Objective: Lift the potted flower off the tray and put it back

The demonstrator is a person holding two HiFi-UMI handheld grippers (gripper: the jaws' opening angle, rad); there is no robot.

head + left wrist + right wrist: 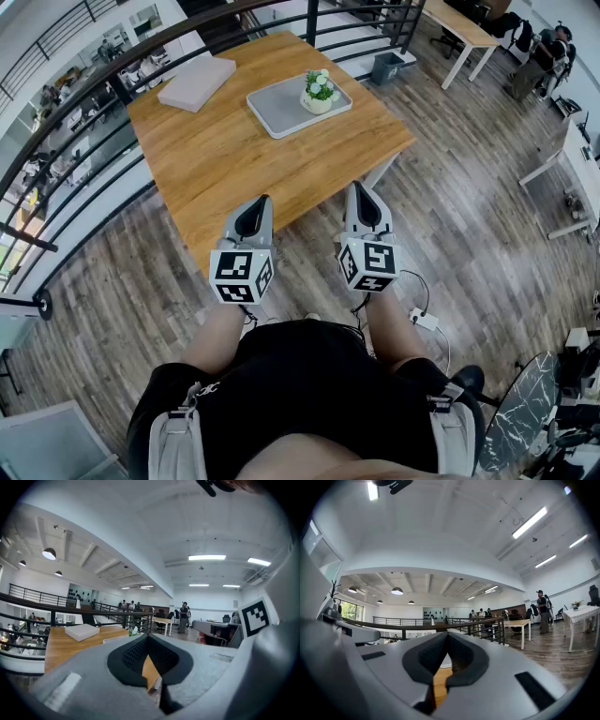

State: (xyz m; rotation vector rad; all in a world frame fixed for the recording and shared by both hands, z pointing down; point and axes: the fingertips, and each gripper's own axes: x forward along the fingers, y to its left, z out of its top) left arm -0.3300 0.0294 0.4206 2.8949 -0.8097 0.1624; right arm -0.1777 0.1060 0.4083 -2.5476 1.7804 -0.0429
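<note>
Two grippers, both clenched on nothing, are held at the near edge of the wooden table (234,159). That is where I have them as this task begins. My left gripper (253,217) has its dark pads pressed tip to tip, and only a sliver of tabletop shows under them. To its right, my right gripper (365,208) is equally shut and empty, pointing roughly level over the edge.

Across the table from left to right I see a flat white box (197,82), then the grey tray (272,105). The potted flower (319,92) stands upright in the tray, seemingly toward its right end (from this steep angle I would not swear to that). The pot is well apart from both tools and the lift has not started, so I judge this to be the approach.

Next I need to carry one gripper forward over the table and spread its jaws. It should then close on the pot below the blooms, not on the blooms themselves.
</note>
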